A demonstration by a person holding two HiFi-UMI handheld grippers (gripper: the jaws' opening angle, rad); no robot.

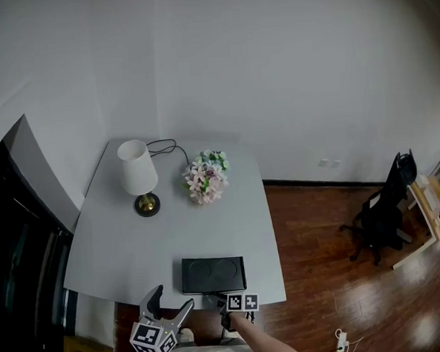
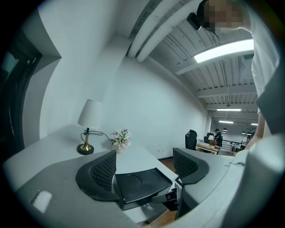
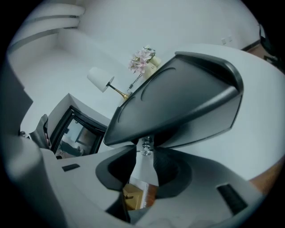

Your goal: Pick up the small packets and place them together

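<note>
No small packets show in any view. A black tray (image 1: 213,274) (image 2: 141,181) with two round hollows lies on the white table (image 1: 135,244) at its near edge. My right gripper (image 1: 228,303) (image 3: 145,153) is at the table's front edge just below the tray, whose underside (image 3: 178,102) looms above its jaws. The jaws stand narrow, closed on a small shiny knob (image 3: 145,146) on the white front. My left gripper (image 1: 173,299) (image 2: 147,167) hangs open to the left of it, in front of the table edge, with nothing between its fingers.
A white-shaded lamp (image 1: 138,169) with a brass foot and a bunch of pink and white flowers (image 1: 207,177) stand at the table's far side. Wooden floor and a black office chair (image 1: 382,214) lie to the right. A dark window frame runs along the left.
</note>
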